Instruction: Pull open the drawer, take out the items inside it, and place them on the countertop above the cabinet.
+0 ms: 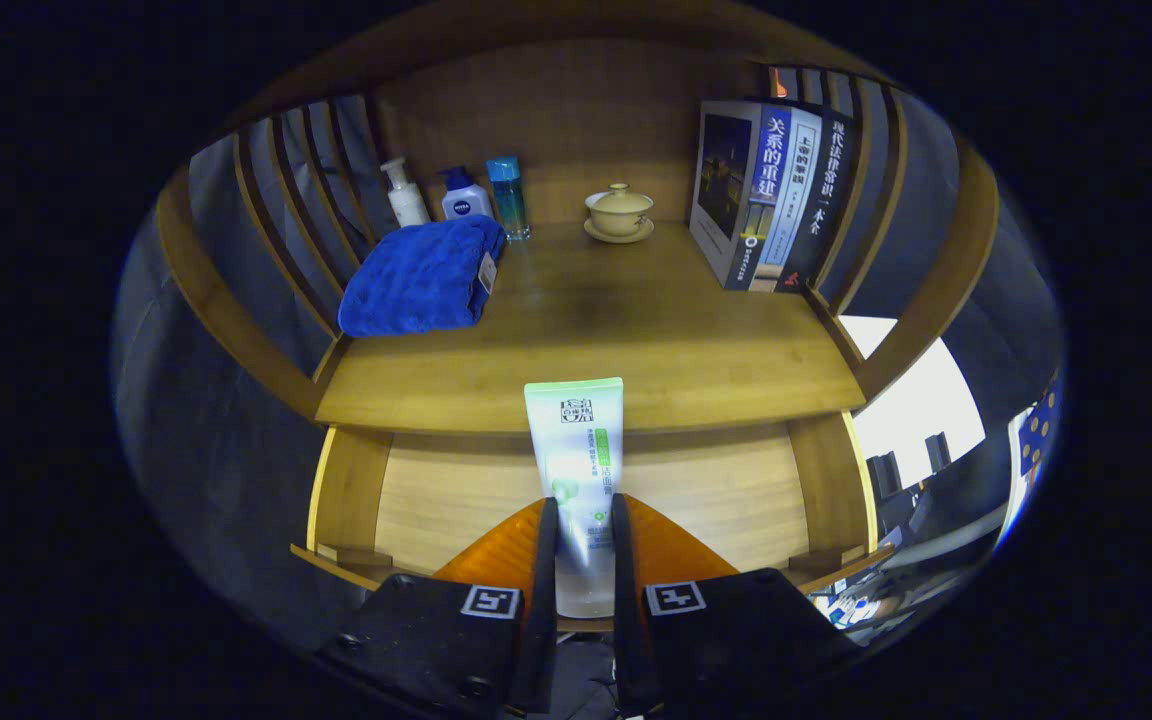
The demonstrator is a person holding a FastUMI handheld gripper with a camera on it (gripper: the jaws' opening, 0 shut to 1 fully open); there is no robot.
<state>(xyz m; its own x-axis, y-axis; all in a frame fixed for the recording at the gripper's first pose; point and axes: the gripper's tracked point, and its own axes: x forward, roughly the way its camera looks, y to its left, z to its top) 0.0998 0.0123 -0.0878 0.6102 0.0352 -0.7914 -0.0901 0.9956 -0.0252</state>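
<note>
The tongs point(584, 530) are clamped on a white-and-green tube point(576, 470), both fingers pressing its lower part. The tube stands up above the open drawer point(456, 500), its top reaching the front edge of the table point(626, 340). Beyond the tube to the left lies a folded blue towel point(423, 277), with what look like three bottles point(456, 195) behind it. Straight beyond sits a lidded cup point(619, 211); to the right stand books point(771, 195).

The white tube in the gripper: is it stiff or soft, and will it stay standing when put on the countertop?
The white tube, clamped by the gripper, is probably soft plastic and may dent. It looks light. Its top end looks flat and thin, so on the countertop it would likely tip over; laying it flat seems safer.
</note>
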